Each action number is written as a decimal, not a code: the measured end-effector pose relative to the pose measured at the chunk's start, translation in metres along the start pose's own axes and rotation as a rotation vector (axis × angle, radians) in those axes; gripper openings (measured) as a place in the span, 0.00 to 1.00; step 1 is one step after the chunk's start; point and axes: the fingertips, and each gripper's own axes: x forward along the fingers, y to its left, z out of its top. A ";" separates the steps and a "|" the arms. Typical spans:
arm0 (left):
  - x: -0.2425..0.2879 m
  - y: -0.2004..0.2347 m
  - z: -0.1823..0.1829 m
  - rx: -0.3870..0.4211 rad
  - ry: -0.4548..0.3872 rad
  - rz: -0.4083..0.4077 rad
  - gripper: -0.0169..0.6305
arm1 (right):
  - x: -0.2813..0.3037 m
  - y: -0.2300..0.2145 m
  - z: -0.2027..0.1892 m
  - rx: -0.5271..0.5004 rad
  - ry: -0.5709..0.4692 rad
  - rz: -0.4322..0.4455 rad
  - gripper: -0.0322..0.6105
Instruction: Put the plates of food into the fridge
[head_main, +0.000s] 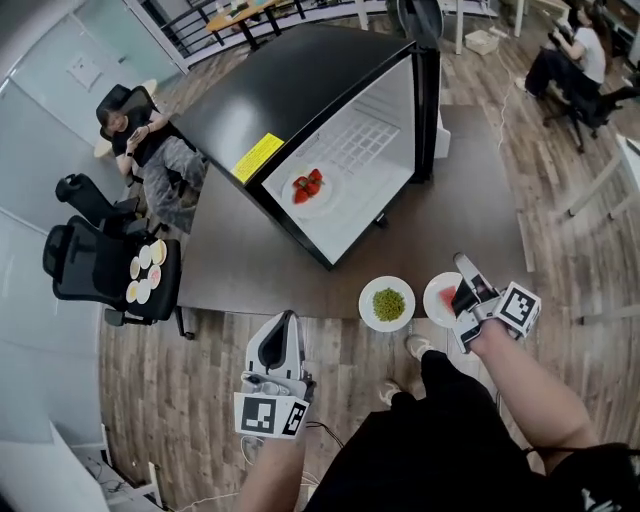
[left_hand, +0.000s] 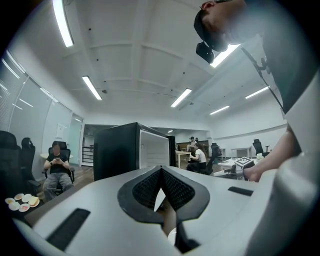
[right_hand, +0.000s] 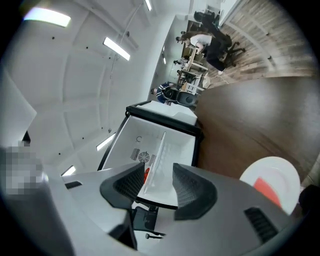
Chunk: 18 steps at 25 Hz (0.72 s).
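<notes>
Head view: the plate of red food (head_main: 443, 297) sits at the table (head_main: 250, 262) edge beside the plate of greens (head_main: 388, 303), with the right gripper (head_main: 468, 293) at its side, jaws wide and empty. Pinch its rim squarely and carry it level. The left gripper (head_main: 285, 328) is closed on nothing.

the fridge (head_main: 300, 110) is black with a yellow label and stands on the table (head_main: 250, 270). its door is open and its white inside faces the near edge. a white plate of strawberries (head_main: 309, 188) lies inside. two more white plates sit just beside each other at the table's near edge: the plate of green food (head_main: 387, 303) on the left and the plate of red food (head_main: 441, 296) on the right, partly covered.
</notes>
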 end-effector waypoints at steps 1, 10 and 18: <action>0.001 -0.005 -0.004 0.002 0.006 -0.023 0.03 | -0.012 -0.007 -0.001 0.011 -0.019 -0.019 0.34; -0.003 -0.041 -0.026 0.017 0.042 -0.155 0.03 | -0.091 -0.060 -0.050 0.057 -0.061 -0.162 0.34; -0.010 -0.043 -0.036 0.043 0.089 -0.166 0.03 | -0.132 -0.119 -0.092 0.106 -0.048 -0.300 0.34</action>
